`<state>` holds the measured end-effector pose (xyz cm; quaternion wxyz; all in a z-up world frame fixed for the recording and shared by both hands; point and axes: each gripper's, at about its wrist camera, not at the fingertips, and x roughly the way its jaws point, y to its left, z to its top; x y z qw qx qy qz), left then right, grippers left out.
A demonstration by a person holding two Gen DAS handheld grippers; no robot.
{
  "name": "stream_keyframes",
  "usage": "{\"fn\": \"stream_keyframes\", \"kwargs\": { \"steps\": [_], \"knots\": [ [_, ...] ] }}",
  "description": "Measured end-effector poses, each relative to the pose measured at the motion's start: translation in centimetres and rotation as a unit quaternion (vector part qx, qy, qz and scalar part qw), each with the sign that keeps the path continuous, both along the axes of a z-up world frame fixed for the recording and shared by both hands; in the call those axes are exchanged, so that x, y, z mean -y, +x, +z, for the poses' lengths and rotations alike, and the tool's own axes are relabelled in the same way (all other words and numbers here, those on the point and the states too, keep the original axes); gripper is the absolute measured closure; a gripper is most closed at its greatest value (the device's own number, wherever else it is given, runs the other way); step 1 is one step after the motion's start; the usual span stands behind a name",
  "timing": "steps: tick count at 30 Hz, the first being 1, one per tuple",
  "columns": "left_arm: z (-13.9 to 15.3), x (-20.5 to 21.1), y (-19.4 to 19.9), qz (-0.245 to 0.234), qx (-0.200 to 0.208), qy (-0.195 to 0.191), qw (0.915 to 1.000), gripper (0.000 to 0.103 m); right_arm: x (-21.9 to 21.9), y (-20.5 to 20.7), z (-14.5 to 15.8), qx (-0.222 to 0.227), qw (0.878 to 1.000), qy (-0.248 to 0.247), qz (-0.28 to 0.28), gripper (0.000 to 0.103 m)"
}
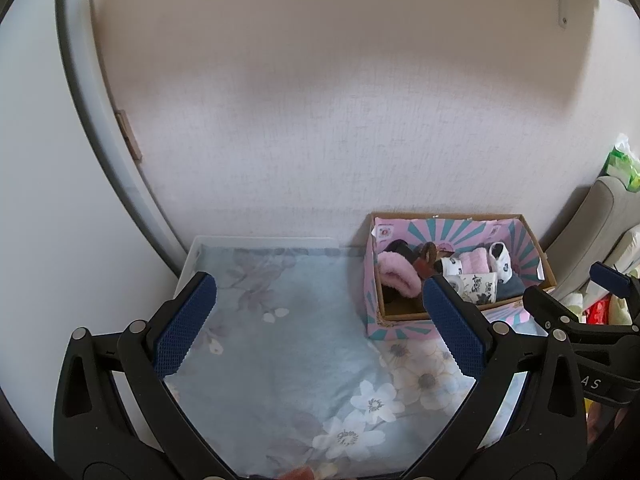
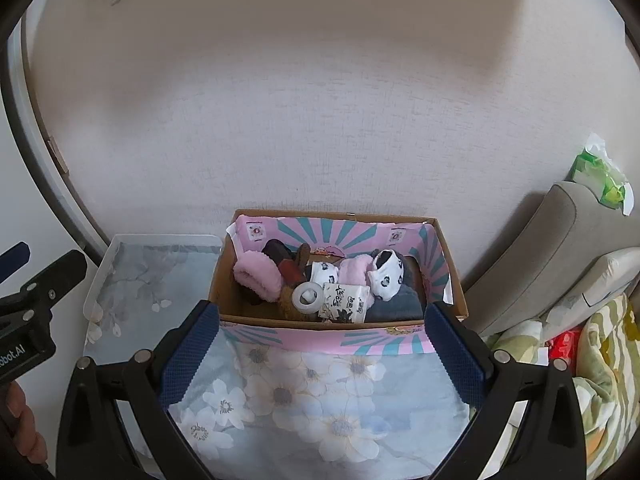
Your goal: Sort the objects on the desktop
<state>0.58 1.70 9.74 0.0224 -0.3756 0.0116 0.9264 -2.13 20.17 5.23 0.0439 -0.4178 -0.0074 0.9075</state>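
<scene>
Blue-padded fingers (image 2: pixel 188 344) of the right gripper (image 2: pixel 324 348) stand wide apart with nothing between them but a flower-printed cloth (image 2: pixel 320 400) spread over the table. Just beyond the fingertips, centred between them, sits an open cardboard box (image 2: pixel 340 322) with a pink and teal sunburst print, pushed against the pale wall (image 2: pixel 320 120). Inside it lie a fluffy pink ring (image 2: pixel 258 276), a white tape roll (image 2: pixel 307 297), a printed tissue packet (image 2: pixel 346 303), white cloth pieces with dark spots (image 2: pixel 386 276) and something dark blue (image 2: pixel 396 308) in the right corner.

From the left wrist view, the left gripper (image 1: pixel 316 324) is likewise spread wide and empty, hovering over the cloth. Its right finger (image 1: pixel 454 332) overlaps the box's near left corner in view; the box itself lies beyond and to the right of the fingers. A clear plastic tray edge (image 1: pixel 264 242) shows past the left fingertip, by the wall. Grey cushions (image 2: pixel 560 248) and a green wipes pack (image 2: pixel 598 178) lie off to the right.
</scene>
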Motion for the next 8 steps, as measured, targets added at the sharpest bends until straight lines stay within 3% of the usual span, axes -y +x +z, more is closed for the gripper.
{"fn": "stream_keyframes", "kwargs": {
  "steps": [8],
  "knots": [
    [-0.03, -0.07, -0.25, 0.002, -0.003, -0.005, 1.0, 0.0, -0.06, -0.24, -0.14, 0.007, 1.0, 0.002, 0.003, 0.001]
  ]
}}
